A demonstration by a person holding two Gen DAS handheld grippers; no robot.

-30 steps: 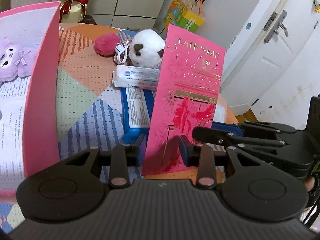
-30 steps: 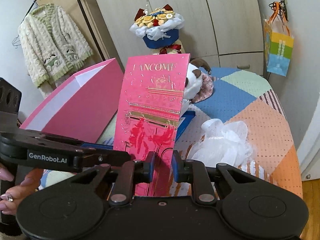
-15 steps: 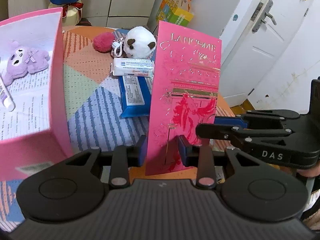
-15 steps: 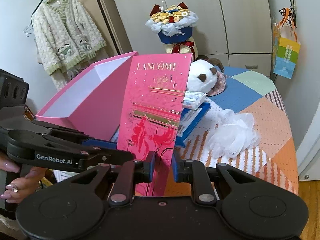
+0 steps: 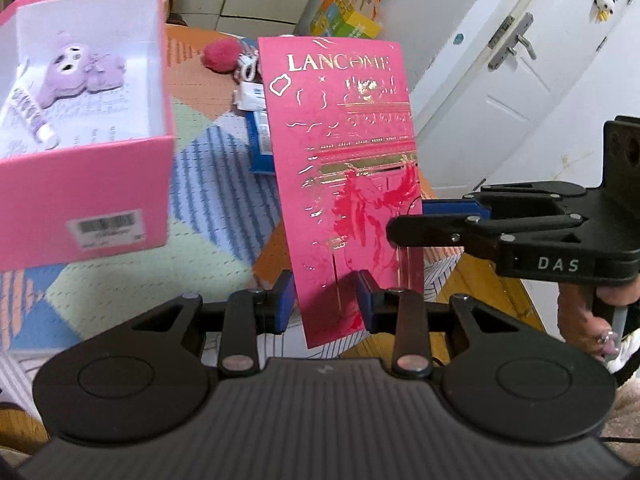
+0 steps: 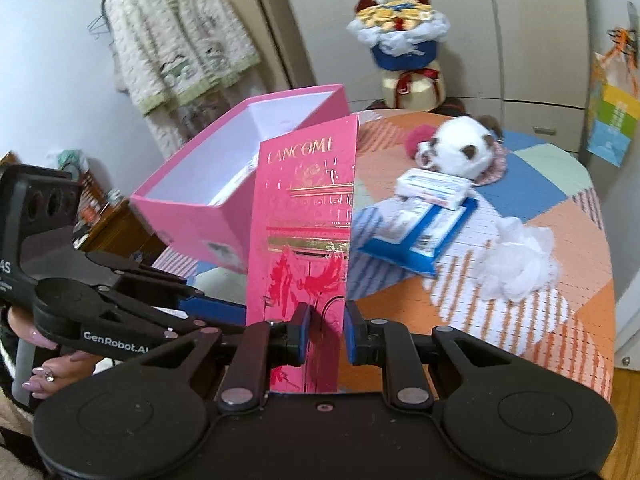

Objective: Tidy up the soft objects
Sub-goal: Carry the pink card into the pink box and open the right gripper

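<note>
Both grippers are shut on an upright pink Lancome box [image 5: 352, 184], also in the right wrist view [image 6: 308, 232]. My left gripper [image 5: 325, 300] clamps its lower end; my right gripper [image 6: 325, 332] clamps it from the other side and shows at right in the left wrist view [image 5: 412, 226]. An open pink box [image 5: 84, 184] on the left holds a purple plush toy [image 5: 76, 68]. A white panda plush [image 6: 460, 148], a pink pom-pom [image 5: 224, 54] and a white mesh puff [image 6: 520, 256] lie on the table.
A patchwork cloth covers the round table [image 6: 560, 216]. A blue packet [image 6: 424, 236] with a white tissue pack [image 6: 432, 188] on it lies mid-table. A bouquet [image 6: 400, 28], wardrobe doors and a hanging cardigan [image 6: 176, 40] stand behind. A white door [image 5: 520, 80] is at right.
Both grippers, still holding the Lancome box, have drawn back and up from the table. The open pink box now shows its whole inside and the purple plush.
</note>
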